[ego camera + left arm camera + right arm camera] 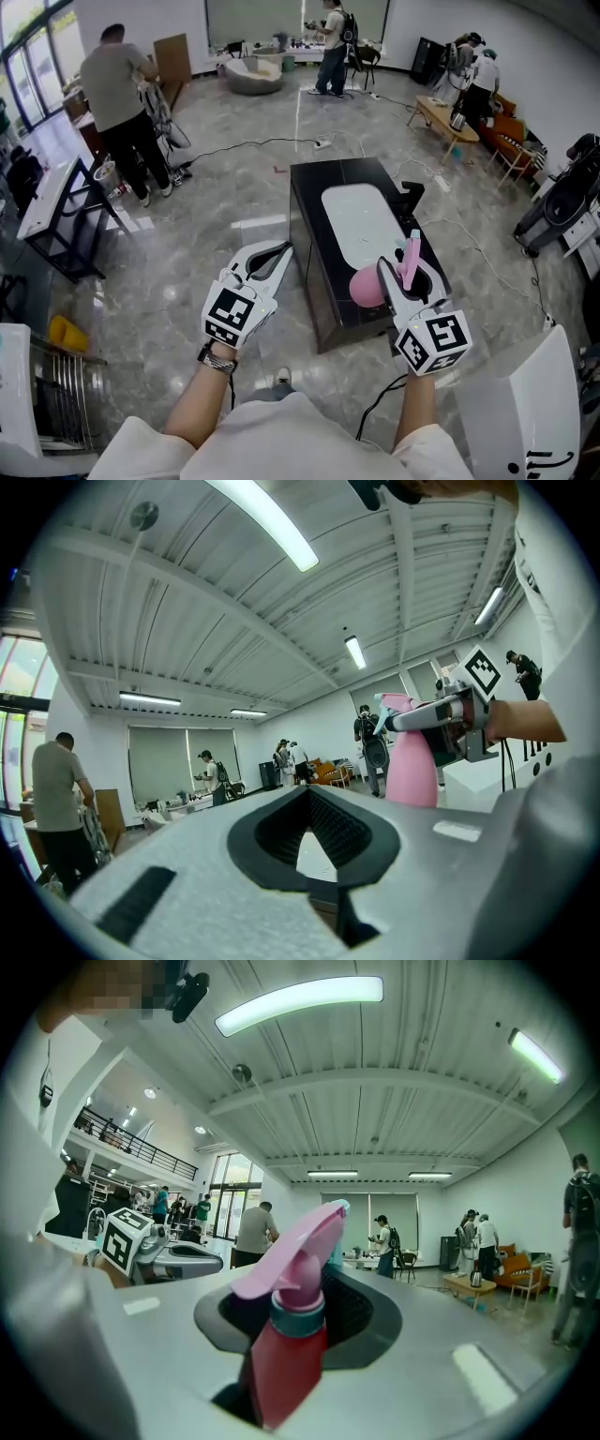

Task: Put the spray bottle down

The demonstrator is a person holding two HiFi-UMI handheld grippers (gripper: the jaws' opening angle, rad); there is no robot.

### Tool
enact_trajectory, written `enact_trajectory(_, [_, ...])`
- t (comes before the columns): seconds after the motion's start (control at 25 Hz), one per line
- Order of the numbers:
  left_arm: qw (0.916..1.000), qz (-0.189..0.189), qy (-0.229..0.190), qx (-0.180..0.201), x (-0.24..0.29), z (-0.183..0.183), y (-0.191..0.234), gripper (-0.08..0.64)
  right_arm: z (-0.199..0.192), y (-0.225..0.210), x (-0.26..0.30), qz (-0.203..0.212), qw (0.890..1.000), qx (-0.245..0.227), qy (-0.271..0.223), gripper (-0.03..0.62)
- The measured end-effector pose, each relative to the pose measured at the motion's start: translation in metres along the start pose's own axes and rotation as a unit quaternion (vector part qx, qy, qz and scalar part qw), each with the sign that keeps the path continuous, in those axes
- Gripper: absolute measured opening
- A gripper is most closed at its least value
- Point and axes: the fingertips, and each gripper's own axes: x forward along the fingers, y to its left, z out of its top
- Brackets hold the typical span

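Note:
My right gripper [401,274] is shut on a pink spray bottle [367,287], holding it by the neck. The bottle hangs over the near right corner of a black table [314,187]. In the right gripper view the bottle [286,1354] stands upright between the pads, its pink trigger head pointing away. From the left gripper view the same bottle [411,766] shows at the right, held level. My left gripper [279,253] hovers over the floor just left of the table. Its jaws meet at the tips with nothing between them [307,794].
A white oblong tray [361,220] lies on the black table. A white machine [525,412] stands at the near right, a metal rack [56,394] at the near left. Cables cross the floor. Several people stand at the far side of the room.

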Motion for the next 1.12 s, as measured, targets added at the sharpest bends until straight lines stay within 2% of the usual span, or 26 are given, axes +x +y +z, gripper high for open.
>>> enact_trajectory(0.48, [0.9998, 0.004, 0.018, -0.010, 0.034, -0.038, 0.051, 0.000, -0.028, -0.023, 0.066, -0.011, 1.000, 0.008, 0.023, 0.140])
enact_trajectory(1.12, [0.9993, -0.022, 0.030, -0.005, 0.078, -0.070, 0.118, 0.000, -0.050, -0.045, 0.153, -0.034, 0.999, 0.011, 0.022, 0.140])
